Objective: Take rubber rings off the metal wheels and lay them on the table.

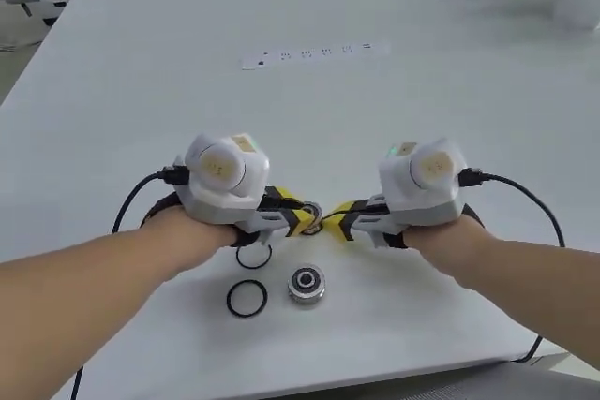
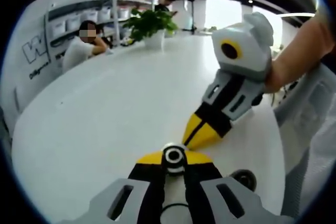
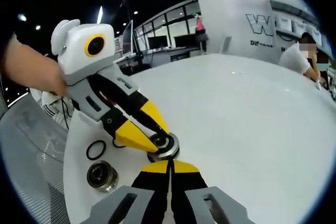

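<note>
Gripped metal wheel (image 3: pixel 167 149) in left gripper (image 3: pixel 156 138), just above tabletop (image 1: pixel 394 91). Faced right gripper (image 3: pixel 169 164) tip to tip, long axes roughly in line, its jaws pressed together beside the wheel's rim. Lay nearby: loose rubber ring (image 1: pixel 247 298), second wheel (image 1: pixel 307 284).

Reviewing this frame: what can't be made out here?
1. Whether the held wheel carries a rubber ring: head view, too small between the tips.
2. What the right gripper pinches: right gripper view, its shut tips cover the contact.
3. Loose ring: head view, partly under the left gripper.
4. Loose wheel: left gripper view, partly behind that gripper's jaw.
</note>
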`<state>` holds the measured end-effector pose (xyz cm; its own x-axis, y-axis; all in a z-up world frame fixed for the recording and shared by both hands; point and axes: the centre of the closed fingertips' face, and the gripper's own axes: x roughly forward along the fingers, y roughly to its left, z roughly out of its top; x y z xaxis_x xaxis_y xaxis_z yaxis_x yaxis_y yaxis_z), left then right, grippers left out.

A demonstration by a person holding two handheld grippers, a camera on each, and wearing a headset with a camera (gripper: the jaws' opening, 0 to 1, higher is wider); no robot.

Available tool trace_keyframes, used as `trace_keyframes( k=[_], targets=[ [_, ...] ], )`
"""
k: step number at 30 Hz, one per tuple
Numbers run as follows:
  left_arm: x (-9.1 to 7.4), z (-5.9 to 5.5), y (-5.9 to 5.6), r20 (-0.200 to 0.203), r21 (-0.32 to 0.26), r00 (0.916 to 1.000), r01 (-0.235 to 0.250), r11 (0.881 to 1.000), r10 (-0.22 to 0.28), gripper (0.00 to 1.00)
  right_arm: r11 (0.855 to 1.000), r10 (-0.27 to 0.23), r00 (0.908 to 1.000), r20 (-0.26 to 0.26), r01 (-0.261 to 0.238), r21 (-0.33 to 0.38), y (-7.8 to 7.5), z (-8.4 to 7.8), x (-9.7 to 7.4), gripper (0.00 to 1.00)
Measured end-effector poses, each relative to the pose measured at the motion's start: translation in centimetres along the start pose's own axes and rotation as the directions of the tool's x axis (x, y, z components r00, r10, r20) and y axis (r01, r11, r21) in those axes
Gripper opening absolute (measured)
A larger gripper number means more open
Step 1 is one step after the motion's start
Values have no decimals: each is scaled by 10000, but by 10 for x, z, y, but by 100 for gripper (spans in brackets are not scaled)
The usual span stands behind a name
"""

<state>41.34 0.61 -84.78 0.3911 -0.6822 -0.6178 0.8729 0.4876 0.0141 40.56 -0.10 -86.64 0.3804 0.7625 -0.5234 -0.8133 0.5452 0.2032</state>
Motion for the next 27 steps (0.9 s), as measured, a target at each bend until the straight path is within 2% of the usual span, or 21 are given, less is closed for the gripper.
trace_keyframes(
  k=[2, 5, 7, 8, 11, 14, 21, 27],
  targets=[
    [0, 1, -1, -56, 52, 10000, -55, 10000, 55, 13, 9991, -18, 9995, 300, 6, 423, -2, 4, -1, 0],
    [-1, -1, 0, -106, 102, 9999, -90, 9999, 91, 12, 9975, -11, 9996, 299, -10, 706, -4, 4, -3, 0],
    [-1, -1, 1, -107, 100, 9999, -85, 9999, 87, 12, 9935, -185, 9975, 689, 107, 1131, -5, 10, -6, 0],
    [-1, -1, 1, -112, 105, 9999, -86, 9999, 88, 12, 9874, -155, 9964, 831, 21, 1584, -3, 13, -8, 0],
    [-1, 0, -1, -145, 112, 9999, -76, 9999, 77, 12, 9894, -165, 9966, 803, 47, 1450, -1, 14, -10, 0],
    [-1, 0, -4, -181, 96, 9998, -54, 9999, 56, 12, 9808, -314, 9942, 1026, 109, 1945, 0, 18, -10, 0],
    [1, -1, -1, -394, 202, 9991, -175, 9996, 182, 12, 9746, -149, 9940, 1087, -99, 2238, 2, 20, -10, 0],
    [1, -2, -1, -431, 251, 9989, -195, 9995, 206, 12, 9758, 39, 9942, 1077, -273, 2169, 3, 21, -10, 0]
  ],
)
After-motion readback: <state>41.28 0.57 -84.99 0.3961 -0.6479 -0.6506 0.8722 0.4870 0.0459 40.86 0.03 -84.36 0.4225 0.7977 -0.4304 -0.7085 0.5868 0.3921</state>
